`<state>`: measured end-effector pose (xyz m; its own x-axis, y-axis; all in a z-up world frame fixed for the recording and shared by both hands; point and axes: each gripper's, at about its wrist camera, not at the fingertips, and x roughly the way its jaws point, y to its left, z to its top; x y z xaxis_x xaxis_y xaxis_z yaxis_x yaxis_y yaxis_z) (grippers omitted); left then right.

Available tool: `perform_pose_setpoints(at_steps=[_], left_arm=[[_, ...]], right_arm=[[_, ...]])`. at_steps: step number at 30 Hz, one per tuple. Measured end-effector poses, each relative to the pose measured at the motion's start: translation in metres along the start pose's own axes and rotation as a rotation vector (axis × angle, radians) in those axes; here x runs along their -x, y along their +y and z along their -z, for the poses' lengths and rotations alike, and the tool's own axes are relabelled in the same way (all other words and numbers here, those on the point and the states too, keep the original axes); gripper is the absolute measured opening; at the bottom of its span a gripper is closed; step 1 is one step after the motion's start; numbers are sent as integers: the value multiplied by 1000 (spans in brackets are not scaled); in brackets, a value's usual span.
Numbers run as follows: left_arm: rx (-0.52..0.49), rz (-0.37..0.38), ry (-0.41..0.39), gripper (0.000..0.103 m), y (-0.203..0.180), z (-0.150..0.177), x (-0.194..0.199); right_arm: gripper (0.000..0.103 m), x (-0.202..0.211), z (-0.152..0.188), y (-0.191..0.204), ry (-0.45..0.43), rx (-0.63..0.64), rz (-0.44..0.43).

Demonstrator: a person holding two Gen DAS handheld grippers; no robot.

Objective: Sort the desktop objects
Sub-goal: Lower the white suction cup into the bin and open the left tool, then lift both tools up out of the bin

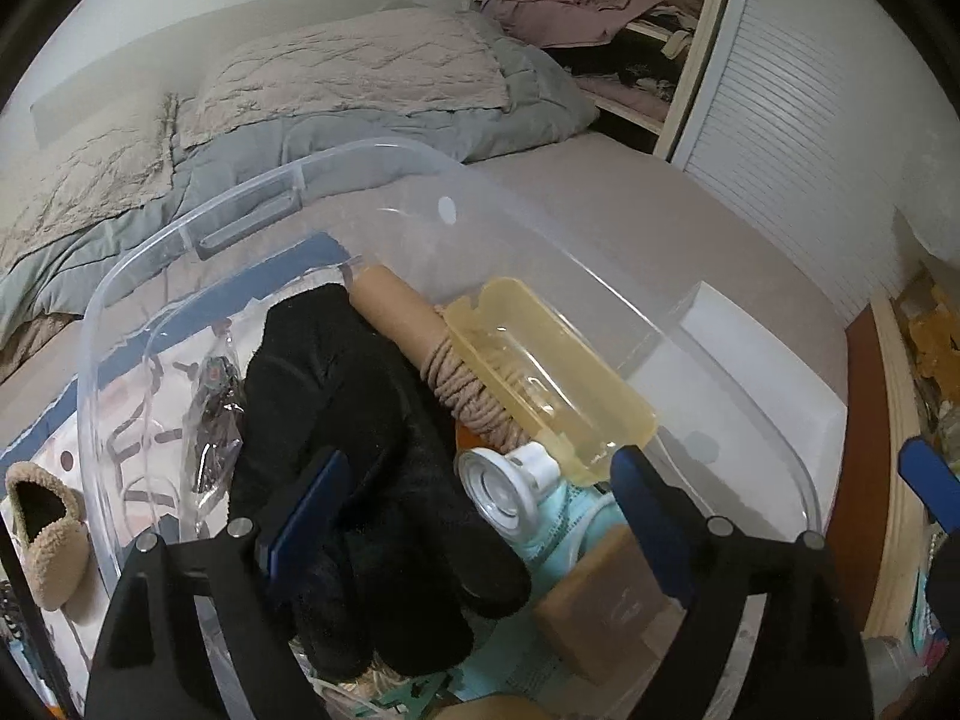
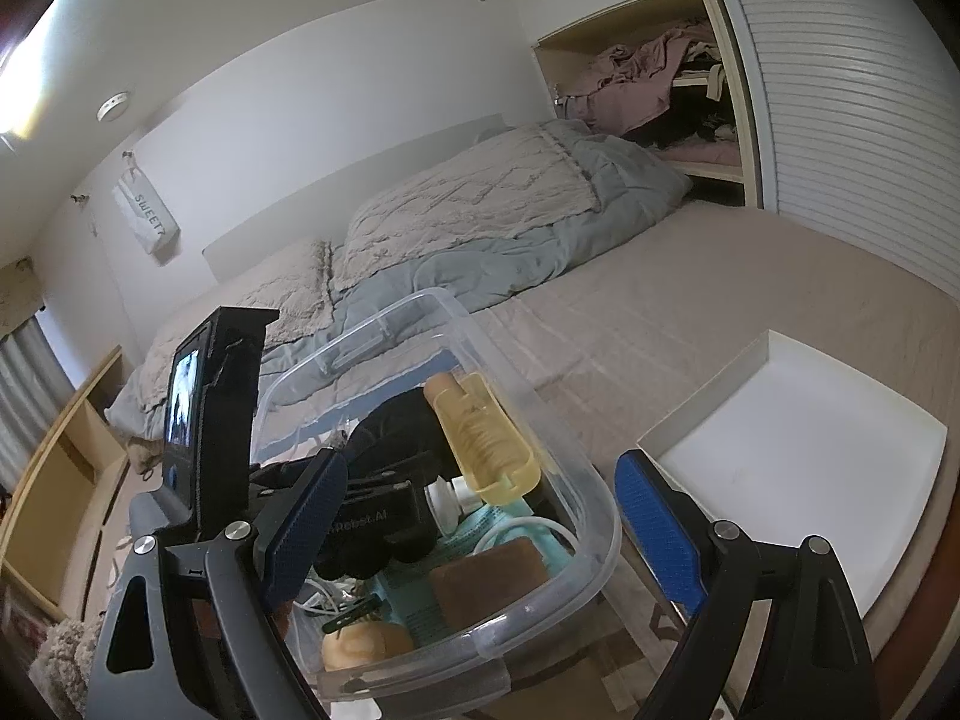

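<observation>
A clear plastic bin (image 1: 384,180) (image 2: 600,516) holds several objects: a black fuzzy glove (image 1: 360,420) (image 2: 396,426), a translucent yellow case (image 1: 540,372) (image 2: 486,432), a cardboard tube wound with cord (image 1: 432,348), a teal face mask (image 1: 564,516) (image 2: 522,534) and a brown block (image 1: 606,600) (image 2: 486,576). My left gripper (image 1: 480,528) is open, inside the bin, over the glove and mask. My right gripper (image 2: 480,528) is open, with the bin's near right corner between its pads. The left gripper's body (image 2: 222,420) shows at the bin's left side.
A white tray (image 2: 810,468) (image 1: 750,372) lies on the bed to the right of the bin. A rumpled grey duvet (image 2: 480,210) covers the far bed. An open wardrobe (image 2: 660,102) stands at the back right. A slipper (image 1: 42,534) lies lower left.
</observation>
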<state>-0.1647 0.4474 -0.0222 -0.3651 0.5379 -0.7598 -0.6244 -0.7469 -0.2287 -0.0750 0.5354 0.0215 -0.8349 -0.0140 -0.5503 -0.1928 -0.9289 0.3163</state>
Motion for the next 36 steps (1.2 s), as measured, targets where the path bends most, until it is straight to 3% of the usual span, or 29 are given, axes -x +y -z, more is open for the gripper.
perform_pose_setpoints(at_steps=[17, 24, 28, 36], left_arm=[[-43, 30, -62, 90, -7, 15, 34], [-36, -1, -116, 99, 6, 23, 60], [-18, -12, -137, 103, 17, 28, 73], [5, -54, -207, 103, 42, 42, 104]], right_arm=[[91, 8, 1, 12, -23, 47, 19], [91, 11, 2, 12, -26, 31, 47], [99, 12, 5, 17, -28, 47, 73], [103, 23, 12, 37, -58, 132, 123]])
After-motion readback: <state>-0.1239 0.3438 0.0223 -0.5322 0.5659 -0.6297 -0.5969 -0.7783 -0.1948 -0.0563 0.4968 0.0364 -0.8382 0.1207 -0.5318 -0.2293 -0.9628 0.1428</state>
